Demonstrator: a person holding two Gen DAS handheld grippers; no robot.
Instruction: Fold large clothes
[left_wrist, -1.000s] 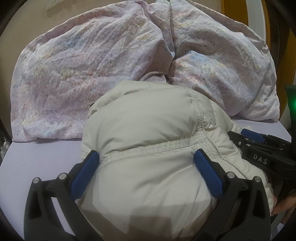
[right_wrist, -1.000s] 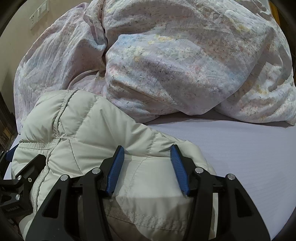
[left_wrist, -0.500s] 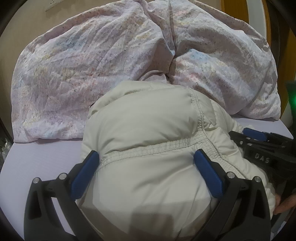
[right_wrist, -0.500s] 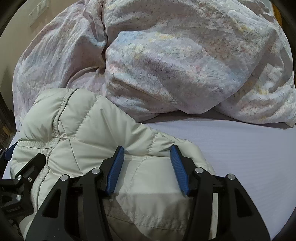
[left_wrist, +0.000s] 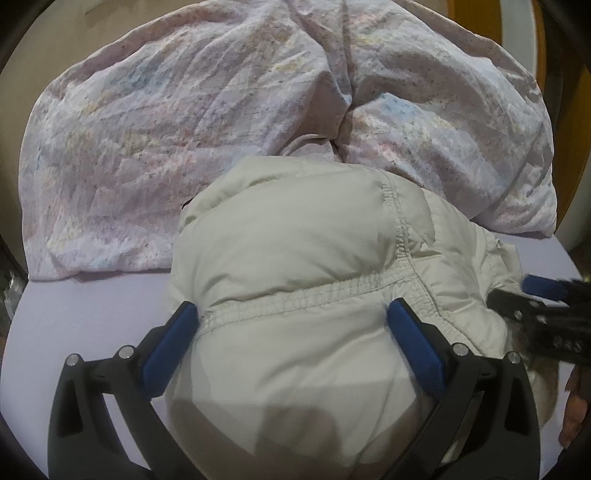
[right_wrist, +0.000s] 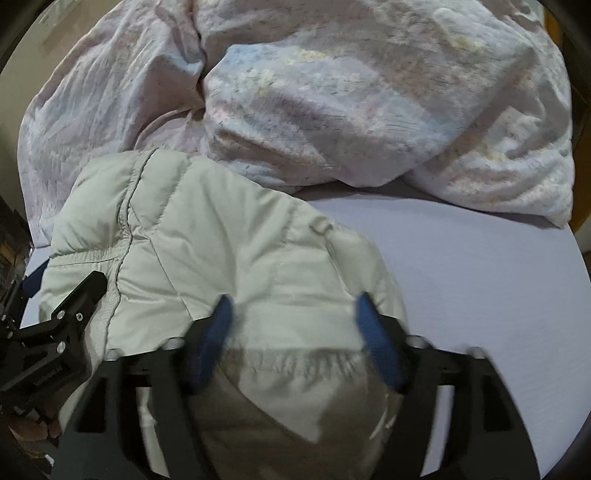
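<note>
A puffy cream down jacket (left_wrist: 295, 251) lies bunched on the lilac bed sheet (left_wrist: 92, 306). My left gripper (left_wrist: 291, 321) stands wide over its near end, blue pads on either side of the stitched seam, the jacket bulging between them. In the right wrist view the same jacket (right_wrist: 207, 236) fills the lower left. My right gripper (right_wrist: 293, 314) is blurred, its jaws opening, with a fold of jacket between the pads and no longer pinched. The right gripper (left_wrist: 546, 306) also shows at the left view's right edge, and the left gripper (right_wrist: 62, 306) at the right view's left edge.
A crumpled pale floral duvet (left_wrist: 184, 110) is heaped right behind the jacket, across the back of the bed (right_wrist: 369, 92). Bare sheet (right_wrist: 461, 277) lies right of the jacket. A person's hand (left_wrist: 574, 406) shows at the lower right edge. A wall is behind.
The right gripper's pads have spread apart, letting go of the jacket fold, and it has lifted a little. The left gripper has stayed in place.
</note>
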